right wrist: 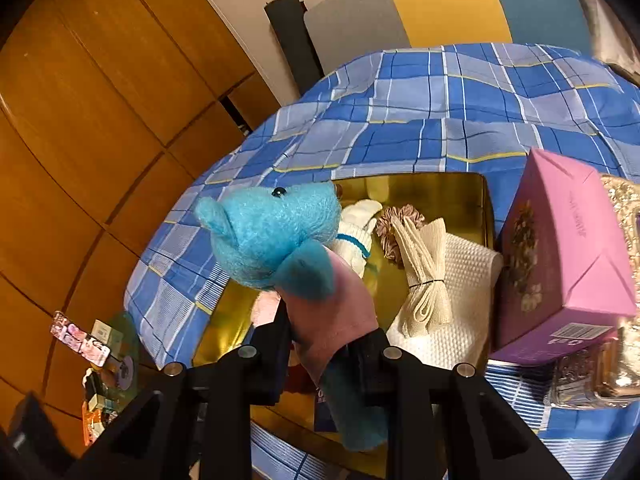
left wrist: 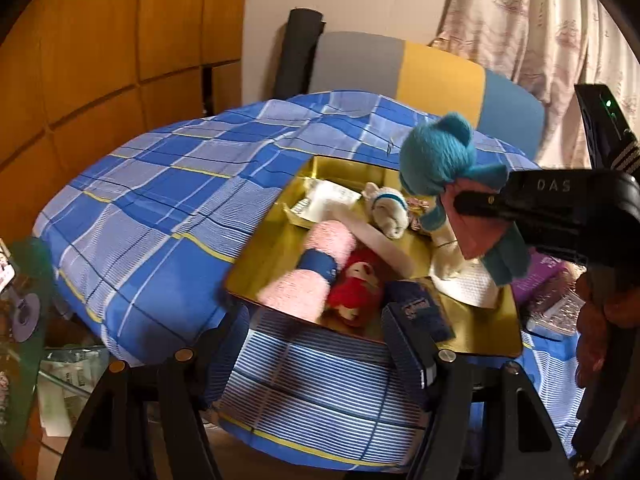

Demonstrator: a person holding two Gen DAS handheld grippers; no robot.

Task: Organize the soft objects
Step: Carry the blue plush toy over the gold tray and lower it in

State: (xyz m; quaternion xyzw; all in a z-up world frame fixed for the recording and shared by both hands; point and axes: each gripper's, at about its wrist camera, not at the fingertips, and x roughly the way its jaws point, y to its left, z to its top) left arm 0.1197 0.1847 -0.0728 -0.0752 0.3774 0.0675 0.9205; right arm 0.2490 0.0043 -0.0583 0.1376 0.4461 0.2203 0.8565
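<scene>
A blue plush bear in a pink top (left wrist: pixel 440 160) (right wrist: pixel 276 236) hangs above a gold tray (left wrist: pixel 276 240) (right wrist: pixel 452 188) on the blue plaid bedspread. My right gripper (right wrist: pixel 324 344) (left wrist: pixel 472 204) is shut on the bear's pink body. In the tray lie a pink rolled towel with a blue band (left wrist: pixel 312 268), a red plush doll (left wrist: pixel 356 284), a small white plush (left wrist: pixel 390 210) (right wrist: pixel 356 236), a cream folded cloth (right wrist: pixel 424 272) and a white waffle cloth (right wrist: pixel 460 320). My left gripper (left wrist: pixel 320 336) is open, at the tray's near edge.
A pink box (right wrist: pixel 560 256) and a glittery gold item (right wrist: pixel 624 216) stand right of the tray. A striped headboard cushion (left wrist: pixel 404 68) is behind the bed. A wooden wardrobe (left wrist: pixel 100 40) is on the left. Clutter lies on the floor (right wrist: pixel 100 360).
</scene>
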